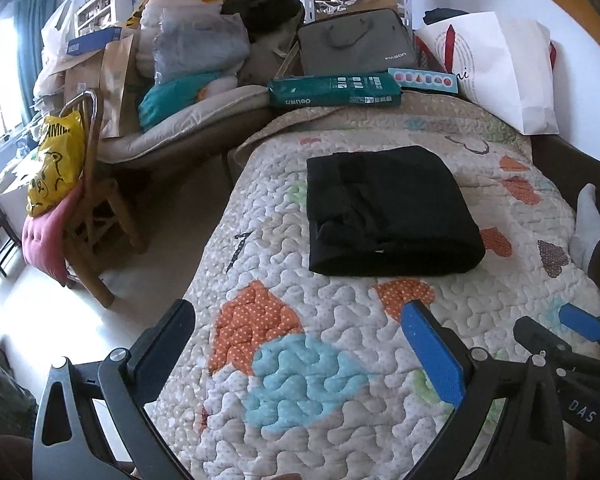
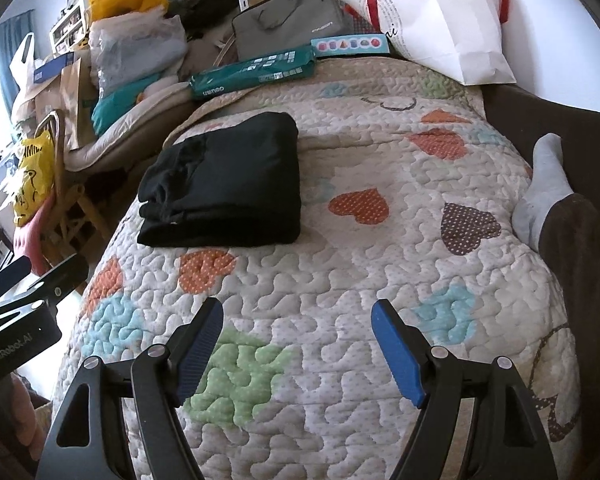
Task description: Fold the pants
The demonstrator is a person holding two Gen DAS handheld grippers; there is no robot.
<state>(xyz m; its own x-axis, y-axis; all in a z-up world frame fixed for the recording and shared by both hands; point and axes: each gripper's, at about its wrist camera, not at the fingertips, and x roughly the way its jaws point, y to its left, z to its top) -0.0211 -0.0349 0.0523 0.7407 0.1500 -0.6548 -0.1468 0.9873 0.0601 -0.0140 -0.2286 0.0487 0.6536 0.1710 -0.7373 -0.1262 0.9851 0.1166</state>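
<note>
Lying folded, black pants (image 1: 392,208), compact rectangle, on quilt (image 1: 340,360)

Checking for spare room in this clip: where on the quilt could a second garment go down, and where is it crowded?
Bare quilt lies between the folded black pants and the two open grippers, left gripper, right gripper, and again right of the pants toward the socked foot. The far edge is crowded: green package, white bag, grey case.

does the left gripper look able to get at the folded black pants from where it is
Probably yes. The left gripper is open and empty, and only bare quilt lies between it and the black pants, which sit folded straight ahead. The right gripper, also open, is off to the side, not in its path.
</note>
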